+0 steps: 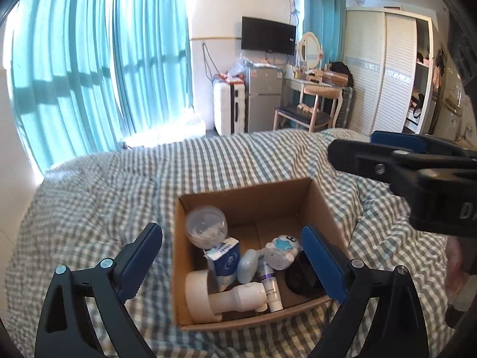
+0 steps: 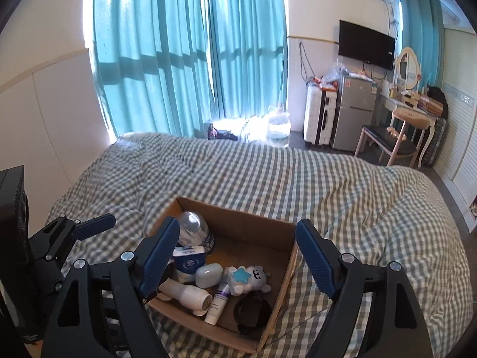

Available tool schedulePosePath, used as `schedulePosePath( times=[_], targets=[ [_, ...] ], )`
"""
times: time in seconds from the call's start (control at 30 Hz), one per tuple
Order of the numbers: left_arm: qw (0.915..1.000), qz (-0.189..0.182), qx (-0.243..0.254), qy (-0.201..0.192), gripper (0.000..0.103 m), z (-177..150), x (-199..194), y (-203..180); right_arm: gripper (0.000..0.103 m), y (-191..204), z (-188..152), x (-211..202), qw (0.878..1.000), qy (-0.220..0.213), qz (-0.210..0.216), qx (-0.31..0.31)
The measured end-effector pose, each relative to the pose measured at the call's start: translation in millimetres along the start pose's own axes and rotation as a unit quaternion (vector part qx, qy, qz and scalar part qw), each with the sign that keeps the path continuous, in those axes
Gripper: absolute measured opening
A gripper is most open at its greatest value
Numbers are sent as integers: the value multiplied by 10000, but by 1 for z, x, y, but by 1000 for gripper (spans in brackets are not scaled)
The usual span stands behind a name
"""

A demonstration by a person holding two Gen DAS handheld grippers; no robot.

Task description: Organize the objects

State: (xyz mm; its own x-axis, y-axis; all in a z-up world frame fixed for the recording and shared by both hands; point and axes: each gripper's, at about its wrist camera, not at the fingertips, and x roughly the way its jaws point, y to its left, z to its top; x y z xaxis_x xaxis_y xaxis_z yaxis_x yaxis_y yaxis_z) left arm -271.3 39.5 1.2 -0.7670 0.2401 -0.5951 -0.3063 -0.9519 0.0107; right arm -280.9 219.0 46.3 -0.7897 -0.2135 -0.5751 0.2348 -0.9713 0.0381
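Checked bedding (image 1: pixel 98 197) covers a bed by blue curtains, and the box (image 1: pixel 323 205) sits on it, open-topped, already filled: a clear dome jar (image 1: pixel 205 226), a tissue pack (image 1: pixel 225 258), a tube (image 1: pixel 269 283), a star toy (image 1: pixel 283 252), a white bottle (image 1: pixel 235 296) and a dark round thing (image 1: pixel 299 279). Left gripper (image 1: pixel 232 264) hangs above it, jaws wide and empty; right gripper (image 2: pixel 235 261) likewise wide, holding nothing. Cardboard looks light but thin and bendy, resting on soft quilt, so I would pinch opposite walls near the corners. Loose contents would likely shift if it tips; the jar seems most fragile
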Motion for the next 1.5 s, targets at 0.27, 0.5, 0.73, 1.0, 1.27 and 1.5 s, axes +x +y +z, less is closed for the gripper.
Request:
schedulePosePath(
  times=[0.27,0.5,0.73,1.0,1.27,1.5],
  targets=[
    [9973,341,-6,-646,102,20,-78,-6,90,11,11,-89,9979,-623,-155,-1],
    [9918,624,18,-1114,103,22,-130,-11,96,11,-9,-155,9935,-1074,-343,173],
    [9865,862,5,-1395,103,2,-168,-18,99,14,-48,-187,9885,-1412,-494,196],
    [9784,1160,-434,-1656,103,-33,-194,-12,100,17,-92,-196,9831,-1629,-769,321],
    [9721,1476,-810,-1635,103,-80,-188,-10,100,8,-134,-179,9839,-1498,-934,273],
    [9729,1635,-693,-1480,103,-103,-173,-17,100,11,-157,-157,9868,-1349,-884,164]
  ],
)
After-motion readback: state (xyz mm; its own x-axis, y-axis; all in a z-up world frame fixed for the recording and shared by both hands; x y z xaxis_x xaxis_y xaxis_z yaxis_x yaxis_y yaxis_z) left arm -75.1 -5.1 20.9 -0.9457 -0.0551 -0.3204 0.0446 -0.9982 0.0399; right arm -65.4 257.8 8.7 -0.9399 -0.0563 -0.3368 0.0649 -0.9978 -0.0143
